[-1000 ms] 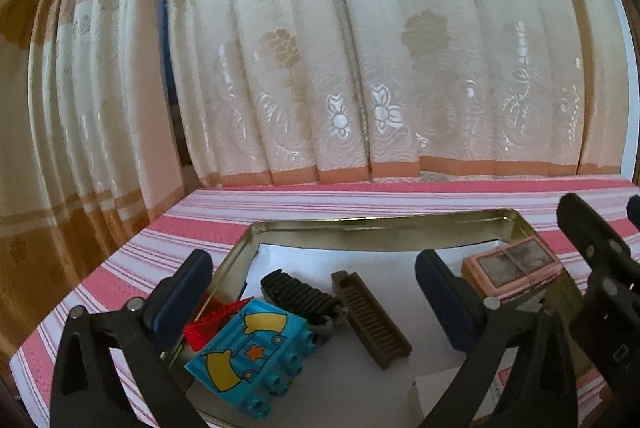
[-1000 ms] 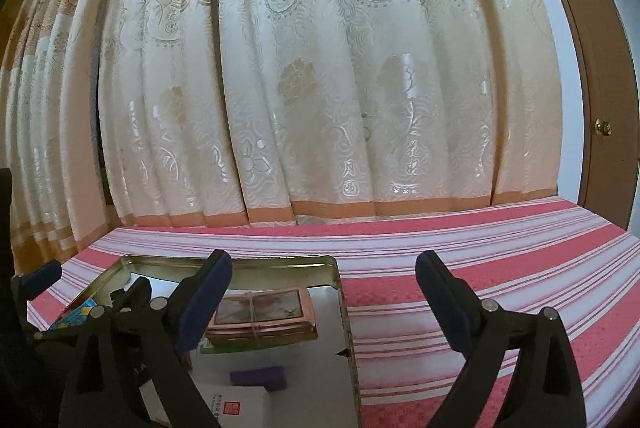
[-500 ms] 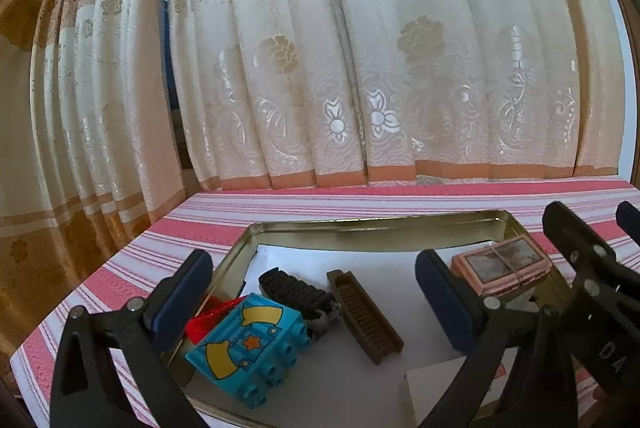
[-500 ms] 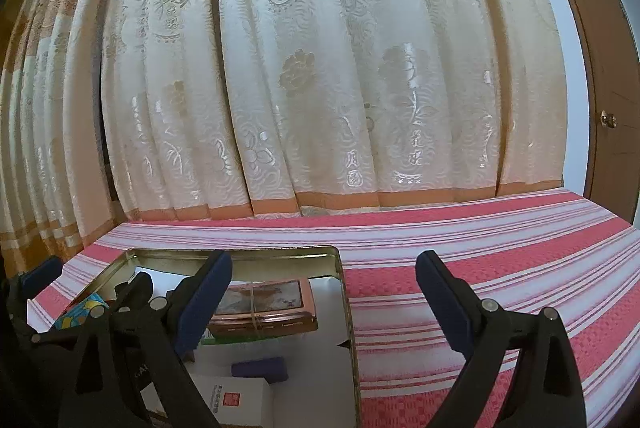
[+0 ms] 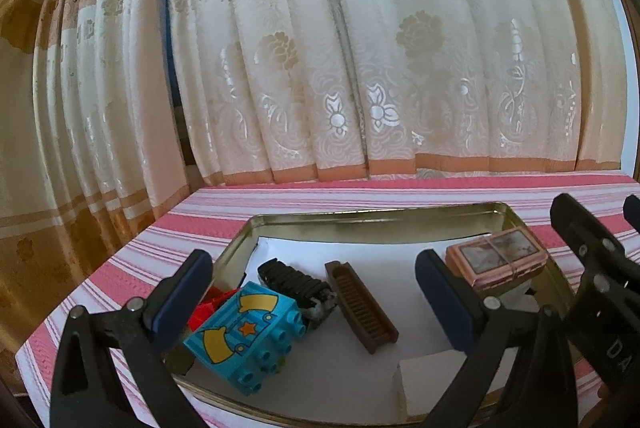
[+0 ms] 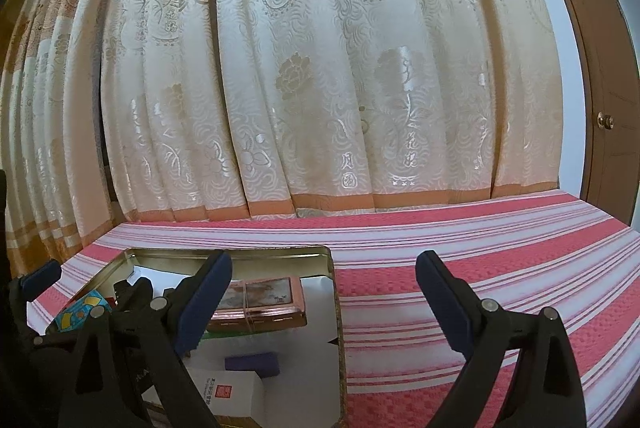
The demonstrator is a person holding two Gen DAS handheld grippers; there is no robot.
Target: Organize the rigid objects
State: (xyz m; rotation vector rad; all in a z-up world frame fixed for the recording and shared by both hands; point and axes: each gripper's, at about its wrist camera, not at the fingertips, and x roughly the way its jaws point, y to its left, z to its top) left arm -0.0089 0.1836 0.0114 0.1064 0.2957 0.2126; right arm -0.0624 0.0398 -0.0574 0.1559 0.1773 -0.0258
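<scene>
A shallow metal tin point(image 5: 372, 218) lined with white paper sits on the striped cloth. In it lie a blue toy brick point(image 5: 244, 334), a red piece point(image 5: 208, 306), a black ribbed object point(image 5: 294, 282), a brown comb-like bar point(image 5: 362, 306), a pink banded case point(image 5: 496, 262) and a white box point(image 5: 428, 378). My left gripper point(image 5: 314, 302) is open and empty above the tin's front. My right gripper point(image 6: 324, 302) is open and empty over the tin's right wall point(image 6: 336, 308). The right wrist view also shows the pink case point(image 6: 260, 298), a purple block point(image 6: 252, 364) and the white box point(image 6: 228, 394).
The table has a red and white striped cloth point(image 6: 460, 268). Cream patterned curtains point(image 5: 360, 48) hang behind it. A brown door point(image 6: 608, 88) stands at the far right. The right gripper's body point(image 5: 592, 276) shows at the right of the left wrist view.
Both grippers have drawn back and up a little from the tin. The objects in the tin have not moved.
</scene>
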